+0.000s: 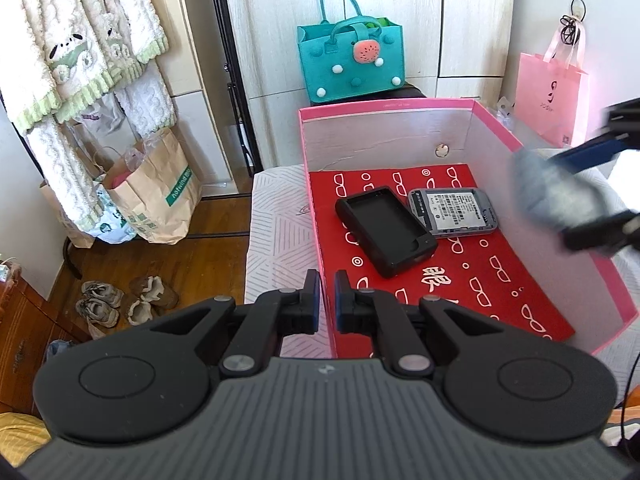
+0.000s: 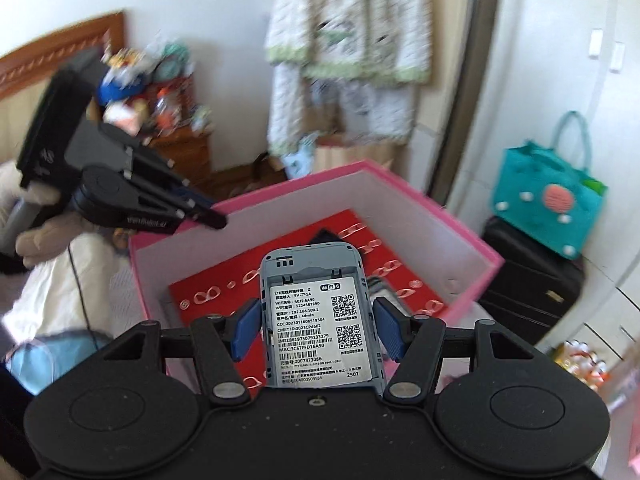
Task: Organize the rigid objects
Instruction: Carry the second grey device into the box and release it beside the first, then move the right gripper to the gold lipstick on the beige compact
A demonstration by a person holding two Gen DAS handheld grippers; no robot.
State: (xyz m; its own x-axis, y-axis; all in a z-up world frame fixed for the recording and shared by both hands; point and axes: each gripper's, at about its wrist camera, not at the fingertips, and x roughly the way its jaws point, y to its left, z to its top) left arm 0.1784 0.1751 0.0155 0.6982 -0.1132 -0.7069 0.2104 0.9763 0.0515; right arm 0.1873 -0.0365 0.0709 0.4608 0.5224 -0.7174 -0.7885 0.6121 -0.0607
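Note:
A pink box (image 1: 400,105) with white walls and a red glasses-print liner stands on the bed. A black case (image 1: 384,232) and a grey pocket router (image 1: 452,212), label up, lie inside it. My left gripper (image 1: 327,280) is shut on the box's near-left wall, and its tips rest at the box rim in the right wrist view (image 2: 216,220). My right gripper (image 2: 316,304) hovers above the box's right side, its blue pads closed on a second grey router (image 2: 316,320) with its back label showing. In the left wrist view this gripper (image 1: 572,196) and its router (image 1: 540,184) are blurred.
A teal felt bag (image 1: 352,60) sits on a black suitcase (image 2: 532,280) behind the box. A pink paper bag (image 1: 550,96) hangs at the right. Brown paper bags (image 1: 160,196) and shoes (image 1: 120,304) are on the wooden floor at the left. Pale clothes (image 1: 80,40) hang above.

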